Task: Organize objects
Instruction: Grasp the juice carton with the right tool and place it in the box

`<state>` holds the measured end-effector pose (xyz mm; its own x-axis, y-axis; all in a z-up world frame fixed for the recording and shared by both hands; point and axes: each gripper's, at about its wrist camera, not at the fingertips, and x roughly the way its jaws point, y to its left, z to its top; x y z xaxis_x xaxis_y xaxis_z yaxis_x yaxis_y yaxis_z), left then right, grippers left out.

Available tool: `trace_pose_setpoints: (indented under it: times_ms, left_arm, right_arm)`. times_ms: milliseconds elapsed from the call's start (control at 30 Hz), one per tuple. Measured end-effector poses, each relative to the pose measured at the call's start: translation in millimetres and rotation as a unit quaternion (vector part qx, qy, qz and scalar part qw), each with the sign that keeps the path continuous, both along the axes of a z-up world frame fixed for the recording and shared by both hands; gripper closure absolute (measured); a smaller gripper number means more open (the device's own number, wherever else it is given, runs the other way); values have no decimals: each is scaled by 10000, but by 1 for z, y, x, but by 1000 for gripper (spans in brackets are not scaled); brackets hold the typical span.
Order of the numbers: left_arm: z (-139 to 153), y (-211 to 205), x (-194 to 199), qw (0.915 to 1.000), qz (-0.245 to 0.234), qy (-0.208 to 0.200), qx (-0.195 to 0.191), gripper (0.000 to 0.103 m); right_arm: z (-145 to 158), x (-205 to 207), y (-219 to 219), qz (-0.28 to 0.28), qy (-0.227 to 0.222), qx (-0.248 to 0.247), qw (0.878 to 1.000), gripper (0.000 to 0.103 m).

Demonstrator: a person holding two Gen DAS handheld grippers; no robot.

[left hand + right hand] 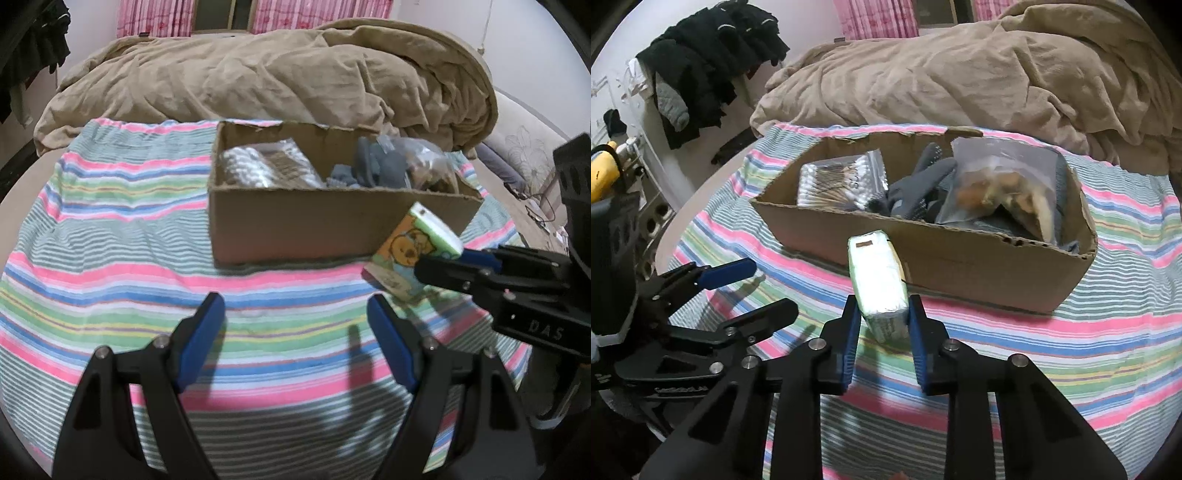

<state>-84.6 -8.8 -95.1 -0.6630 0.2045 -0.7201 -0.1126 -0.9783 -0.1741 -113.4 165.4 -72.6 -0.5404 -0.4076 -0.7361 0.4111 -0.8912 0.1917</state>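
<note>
An open cardboard box point(295, 225) point(960, 258) stands on a striped towel point(110, 258) point(1108, 332) on a bed. It holds a bag of cotton swabs point(842, 181), grey gloves point(916, 188) and a clear bag of brown items point(1004, 184). My right gripper point(882, 314) point(436, 266) is shut on a small tissue pack point(877, 280) point(413, 251) with a cartoon bear print, held above the towel just in front of the box. My left gripper point(295, 317) point(750, 291) is open and empty over the towel, left of the pack.
A rumpled tan duvet point(277, 74) point(960, 74) lies behind the box. Dark clothes point(709, 55) hang at the left by the wall. Pink curtains point(295, 14) are at the back. Cables point(535, 206) lie off to the right.
</note>
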Motion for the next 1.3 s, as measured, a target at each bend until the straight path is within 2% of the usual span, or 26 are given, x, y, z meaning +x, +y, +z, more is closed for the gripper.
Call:
trace_pose_setpoints:
  times_ms: [633, 933, 1300]
  left_arm:
    - [28, -2, 1, 9992, 88, 382, 90, 22]
    - [39, -8, -6, 9982, 221, 519, 187, 22]
    - [55, -12, -24, 9966, 352, 656, 357, 22]
  right_arm:
    - [32, 10, 9, -27, 452, -402, 9982, 78]
    - [42, 5, 14, -120, 532, -625, 9966, 78]
    - [70, -18, 11, -348, 726, -1055, 9912, 79]
